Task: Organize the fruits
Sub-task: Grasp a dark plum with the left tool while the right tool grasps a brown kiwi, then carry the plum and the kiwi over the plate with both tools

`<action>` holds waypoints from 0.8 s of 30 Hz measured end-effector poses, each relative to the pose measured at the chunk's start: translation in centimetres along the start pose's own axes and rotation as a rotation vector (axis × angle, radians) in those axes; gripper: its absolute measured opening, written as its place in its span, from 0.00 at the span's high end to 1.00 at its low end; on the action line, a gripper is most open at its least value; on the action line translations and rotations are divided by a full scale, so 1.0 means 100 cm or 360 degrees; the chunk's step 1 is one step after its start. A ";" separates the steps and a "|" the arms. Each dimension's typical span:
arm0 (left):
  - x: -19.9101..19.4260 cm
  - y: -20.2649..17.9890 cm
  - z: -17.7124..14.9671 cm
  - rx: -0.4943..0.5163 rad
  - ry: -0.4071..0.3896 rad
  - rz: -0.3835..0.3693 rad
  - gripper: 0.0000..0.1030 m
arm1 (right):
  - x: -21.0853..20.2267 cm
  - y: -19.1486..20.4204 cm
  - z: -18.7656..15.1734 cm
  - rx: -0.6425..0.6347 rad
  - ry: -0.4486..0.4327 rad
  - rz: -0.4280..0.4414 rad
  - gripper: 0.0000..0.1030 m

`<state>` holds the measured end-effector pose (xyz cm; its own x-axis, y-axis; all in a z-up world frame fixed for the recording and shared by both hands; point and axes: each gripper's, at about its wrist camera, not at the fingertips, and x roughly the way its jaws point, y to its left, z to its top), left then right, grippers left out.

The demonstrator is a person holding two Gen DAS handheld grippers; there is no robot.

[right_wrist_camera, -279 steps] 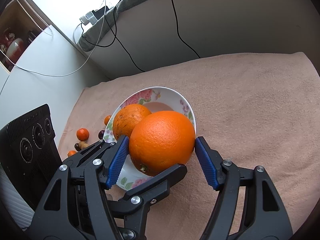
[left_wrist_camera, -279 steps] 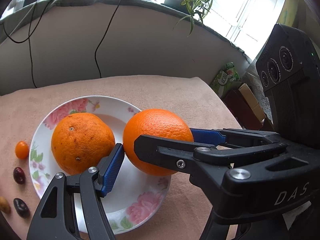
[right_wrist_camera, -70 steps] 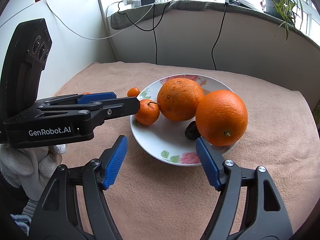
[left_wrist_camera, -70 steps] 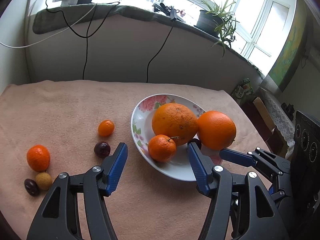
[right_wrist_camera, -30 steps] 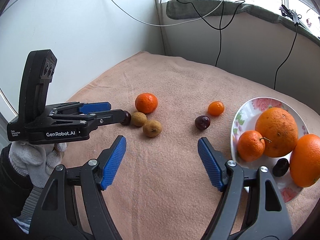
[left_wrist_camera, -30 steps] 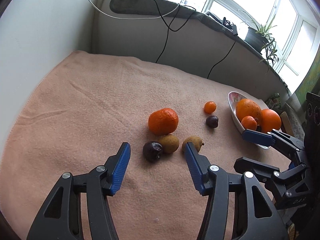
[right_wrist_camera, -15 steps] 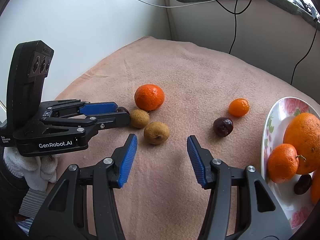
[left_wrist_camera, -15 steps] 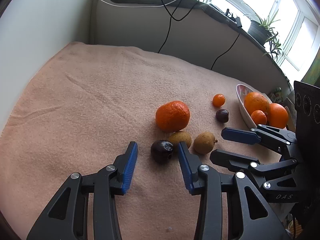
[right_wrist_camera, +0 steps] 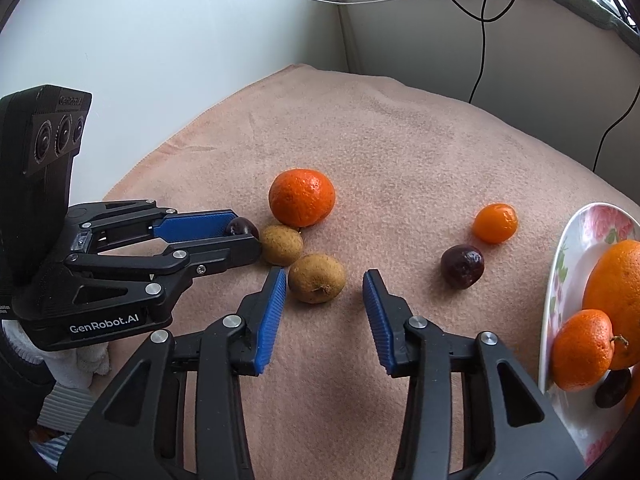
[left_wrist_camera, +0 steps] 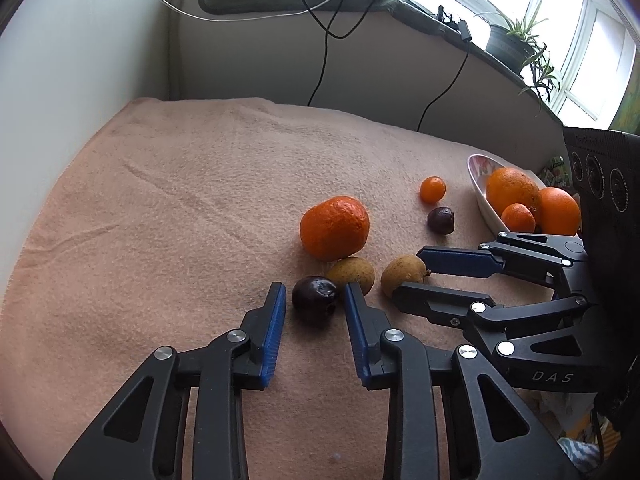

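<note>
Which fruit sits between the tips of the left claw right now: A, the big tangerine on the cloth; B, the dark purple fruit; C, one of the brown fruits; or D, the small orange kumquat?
B: in the left wrist view the dark purple fruit lies between the blue pads of the left claw, which is closing around it.

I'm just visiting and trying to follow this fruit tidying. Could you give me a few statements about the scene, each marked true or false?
1. The left gripper straddles a dark plum. True; its jaws are closing.
2. The right gripper is at a green apple. False: a brown fruit sits between its closing jaws.
3. The flowered plate holds oranges. True.
4. The mandarin lies on the plate. False: it rests on the cloth.
</note>
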<state>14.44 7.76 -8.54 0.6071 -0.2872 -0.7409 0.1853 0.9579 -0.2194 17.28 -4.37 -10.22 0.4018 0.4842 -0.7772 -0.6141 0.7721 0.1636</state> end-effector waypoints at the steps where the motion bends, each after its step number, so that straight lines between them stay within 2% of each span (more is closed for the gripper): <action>1: 0.000 -0.001 0.000 0.0007 0.0001 0.0003 0.75 | 0.001 0.000 0.000 -0.0002 0.0003 -0.0002 0.60; 5: 0.002 -0.005 -0.002 0.0025 -0.0001 0.0027 0.78 | 0.002 0.001 0.000 -0.0020 0.0005 -0.0005 0.64; 7: 0.001 -0.005 -0.002 0.0022 -0.0005 0.0026 0.78 | 0.003 0.003 0.000 -0.0035 0.0005 -0.0005 0.69; 14: -0.001 -0.006 -0.004 0.0024 -0.0020 0.0027 0.79 | 0.000 0.004 -0.002 -0.0035 -0.0024 -0.0021 0.70; 24: -0.010 -0.005 -0.005 -0.0026 -0.0063 -0.0008 0.79 | -0.027 0.002 -0.007 -0.0037 -0.0104 -0.0027 0.70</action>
<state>13.38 7.56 -8.00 0.6362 -0.2916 -0.7143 0.1761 0.9563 -0.2335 15.60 -5.77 -8.50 0.4553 0.4979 -0.7381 -0.6224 0.7708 0.1360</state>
